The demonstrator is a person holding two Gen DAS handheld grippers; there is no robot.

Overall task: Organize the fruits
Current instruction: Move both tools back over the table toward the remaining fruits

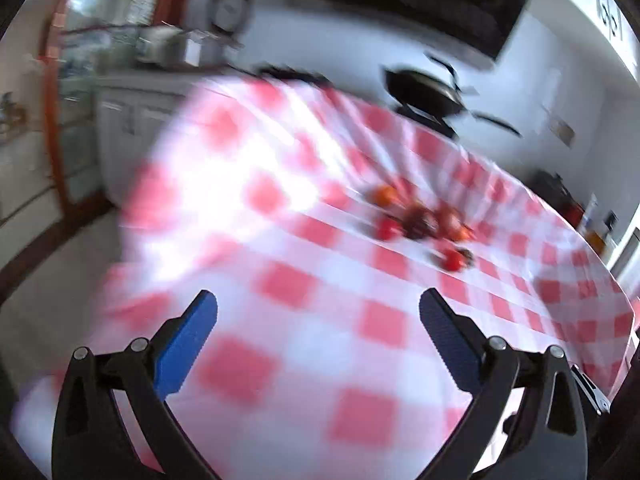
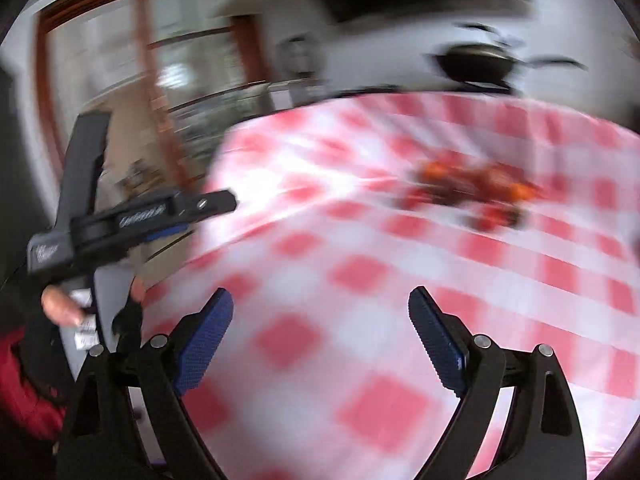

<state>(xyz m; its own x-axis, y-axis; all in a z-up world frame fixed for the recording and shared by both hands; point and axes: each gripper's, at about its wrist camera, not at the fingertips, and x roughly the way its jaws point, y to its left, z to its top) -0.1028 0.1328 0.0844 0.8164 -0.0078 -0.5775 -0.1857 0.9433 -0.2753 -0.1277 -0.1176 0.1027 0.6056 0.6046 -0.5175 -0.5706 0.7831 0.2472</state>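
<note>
Red-and-white checked cloth-covered bench (image 1: 304, 280); blurred red and orange fruits (image 1: 424, 220) clustered at one o'clock, awaiting sorting. Left hand-held gripper (image 1: 318, 312) and right hand-held gripper (image 2: 320, 308) both spread wide, empty, well short.

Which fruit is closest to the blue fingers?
The small red fruit sitting by itself in front of the pile. The other fruits are bunched together farther back on the checked tablecloth.
</note>
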